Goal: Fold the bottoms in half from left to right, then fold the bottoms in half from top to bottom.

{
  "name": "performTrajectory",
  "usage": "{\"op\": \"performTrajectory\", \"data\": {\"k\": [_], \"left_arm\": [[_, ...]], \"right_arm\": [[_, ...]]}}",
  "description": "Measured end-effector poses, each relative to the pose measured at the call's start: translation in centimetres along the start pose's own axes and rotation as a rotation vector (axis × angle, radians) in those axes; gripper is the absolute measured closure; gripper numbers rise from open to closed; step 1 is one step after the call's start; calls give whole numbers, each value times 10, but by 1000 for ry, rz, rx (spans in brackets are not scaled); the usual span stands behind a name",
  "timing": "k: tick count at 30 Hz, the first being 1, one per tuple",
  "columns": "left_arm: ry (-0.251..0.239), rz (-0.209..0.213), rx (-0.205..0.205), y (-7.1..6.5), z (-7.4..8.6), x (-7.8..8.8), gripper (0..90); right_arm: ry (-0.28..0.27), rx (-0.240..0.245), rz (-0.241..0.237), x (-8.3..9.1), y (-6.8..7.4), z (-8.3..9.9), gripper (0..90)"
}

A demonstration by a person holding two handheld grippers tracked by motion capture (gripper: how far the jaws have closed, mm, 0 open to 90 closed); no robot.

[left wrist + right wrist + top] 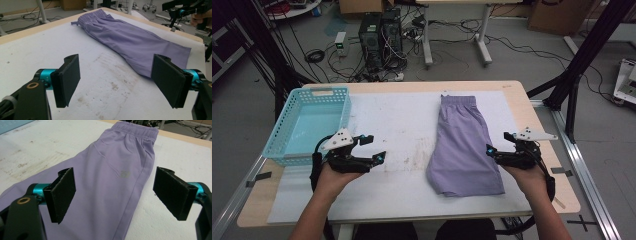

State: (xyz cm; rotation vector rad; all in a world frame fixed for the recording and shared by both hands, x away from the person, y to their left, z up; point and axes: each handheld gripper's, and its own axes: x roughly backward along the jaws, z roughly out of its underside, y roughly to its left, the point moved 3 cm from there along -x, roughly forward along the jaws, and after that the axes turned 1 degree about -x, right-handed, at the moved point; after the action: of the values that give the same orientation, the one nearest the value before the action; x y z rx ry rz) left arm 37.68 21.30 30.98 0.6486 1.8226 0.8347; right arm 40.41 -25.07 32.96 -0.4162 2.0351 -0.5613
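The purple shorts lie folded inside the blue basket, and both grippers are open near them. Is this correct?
Not quite. The purple shorts lie folded on the white table cover, right of the blue basket, as the high view shows. Both the left gripper and right gripper are open.

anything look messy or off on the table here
Only the white mat: brownish smudges stain its middle, left of the purple shorts. The shorts lie flat and folded, the blue basket sits square at the left edge.

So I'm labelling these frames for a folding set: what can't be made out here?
- Shorts: underside hidden in all views; folded flat.
- Logo: right gripper view, too small to read.
- Shorts hem: right gripper view, cut off by the bottom edge.
- Basket: high view, left claw covers its near corner.
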Motion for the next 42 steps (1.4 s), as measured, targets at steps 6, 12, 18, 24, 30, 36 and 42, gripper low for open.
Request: {"op": "performTrajectory", "data": {"k": [6,12,18,24,30,36,42], "left_arm": [[-2,-2,-3,-1,0,0,238],[2,0,2,-1,0,-2,238],[-7,3,4,-1,0,-3,236],[2,13,0,-4,-2,-10,231],[13,30,-1,-8,-9,-26,229],[14,44,-9,-11,-14,-39,229],[15,41,10,-6,-20,-50,229]], "right_arm": [[2,-2,-3,-1,0,1,187],[-1,-4,-7,1,1,-2,187],[-1,-7,-3,3,1,-3,187],[-2,-13,-1,3,-1,-2,187],[-6,-8,-6,3,0,-3,187],[7,-2,-5,2,0,-2,188],[15,-6,-6,-2,-3,-3,187]]}}
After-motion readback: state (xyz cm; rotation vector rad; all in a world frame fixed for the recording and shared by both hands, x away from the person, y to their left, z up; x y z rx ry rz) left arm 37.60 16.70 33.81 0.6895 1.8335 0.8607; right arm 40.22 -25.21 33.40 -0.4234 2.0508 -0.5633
